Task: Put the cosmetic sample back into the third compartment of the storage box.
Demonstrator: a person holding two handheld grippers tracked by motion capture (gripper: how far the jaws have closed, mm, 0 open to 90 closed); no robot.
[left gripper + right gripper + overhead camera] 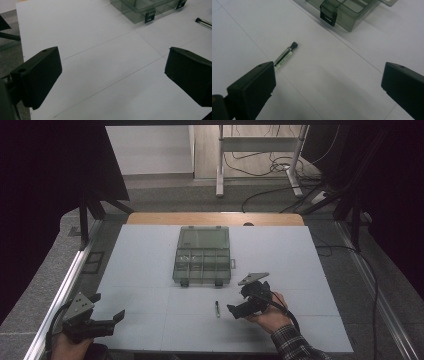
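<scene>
A small clear vial (pixel 217 308) with a black cap lies on the white table (pixel 145 270), in front of an open smoky-clear compartment box (pixel 202 265). My right gripper (pixel 239 301) is just right of the vial, held in a hand, and is open with nothing between its jaws. In the right gripper view the vial (pixel 285 54) lies past the left jaw, and the box (pixel 347 10) is further off. My left gripper (pixel 109 307) sits at the table's near-left corner, open and holding nothing. The left gripper view has the box (pixel 147 7) and the vial (pixel 203 22) far off at upper right.
The box's lid (pixel 204 239) is folded back flat behind its base, and two dark latches hang at the front. Metal rails (pixel 70 275) run along the table's sides. Behind the table are desk legs (pixel 219 165) and cables on the floor.
</scene>
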